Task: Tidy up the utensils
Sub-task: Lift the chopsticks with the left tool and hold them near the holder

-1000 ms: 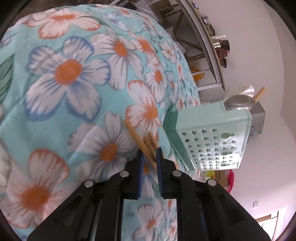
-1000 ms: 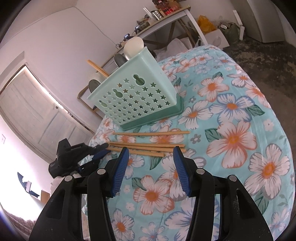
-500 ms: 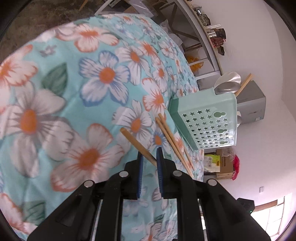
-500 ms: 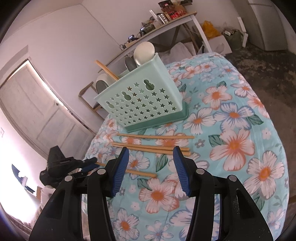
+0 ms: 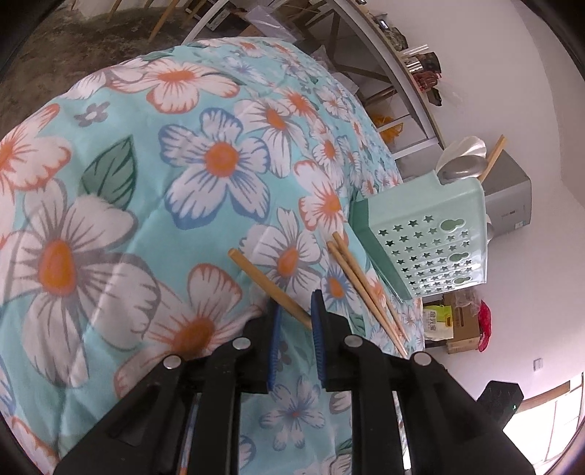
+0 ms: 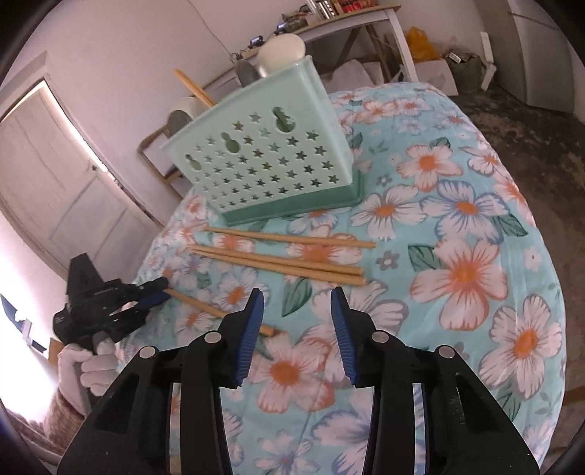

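Observation:
My left gripper (image 5: 295, 307) is shut on one wooden chopstick (image 5: 263, 281) and holds it over the flowered cloth (image 5: 109, 219); it also shows in the right wrist view (image 6: 161, 290) with the chopstick (image 6: 204, 308). Three more chopsticks (image 6: 285, 255) lie on the cloth in front of a mint green utensil basket (image 6: 267, 157), which holds spoons and one chopstick. My right gripper (image 6: 296, 307) is open and empty, above the cloth just short of the chopsticks. The basket (image 5: 431, 241) and the lying chopsticks (image 5: 365, 288) show in the left wrist view.
The flowered cloth (image 6: 468, 277) covers a rounded table. A white shelf table (image 6: 365, 22) with clutter stands behind against the wall. A door (image 6: 62, 175) is at the left. A grey appliance (image 5: 508, 204) and boxes (image 5: 457, 325) stand beyond the basket.
My left gripper lifted one chopstick away from the others and drew it back, off the cloth. My right gripper rose slightly and stayed open.

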Available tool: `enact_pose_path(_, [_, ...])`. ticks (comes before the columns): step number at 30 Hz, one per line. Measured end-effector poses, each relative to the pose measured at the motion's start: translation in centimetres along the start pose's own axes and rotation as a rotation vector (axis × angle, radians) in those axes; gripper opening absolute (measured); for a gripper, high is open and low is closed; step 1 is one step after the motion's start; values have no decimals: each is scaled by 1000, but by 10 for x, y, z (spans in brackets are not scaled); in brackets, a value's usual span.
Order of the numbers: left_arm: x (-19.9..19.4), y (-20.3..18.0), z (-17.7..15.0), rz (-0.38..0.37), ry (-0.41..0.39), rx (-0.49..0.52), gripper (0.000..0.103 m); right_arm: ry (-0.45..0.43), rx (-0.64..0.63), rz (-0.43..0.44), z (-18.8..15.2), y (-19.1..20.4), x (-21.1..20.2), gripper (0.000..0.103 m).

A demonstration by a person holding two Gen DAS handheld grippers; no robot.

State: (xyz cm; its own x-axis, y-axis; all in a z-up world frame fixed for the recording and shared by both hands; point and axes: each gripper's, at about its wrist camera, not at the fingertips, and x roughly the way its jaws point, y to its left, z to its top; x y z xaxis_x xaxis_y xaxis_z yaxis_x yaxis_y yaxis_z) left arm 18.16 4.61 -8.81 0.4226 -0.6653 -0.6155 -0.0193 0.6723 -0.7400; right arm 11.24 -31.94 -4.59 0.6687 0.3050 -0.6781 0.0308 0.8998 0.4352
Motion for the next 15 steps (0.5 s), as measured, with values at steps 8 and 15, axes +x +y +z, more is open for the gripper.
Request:
enact_pose_path(8, [0, 2, 1, -14, -3, 16, 16, 17, -68, -70, 23, 1, 22, 34])
enact_pose_path(15, [0, 3, 1, -26, -3, 20, 16, 93, 14, -22, 22, -21, 35, 35])
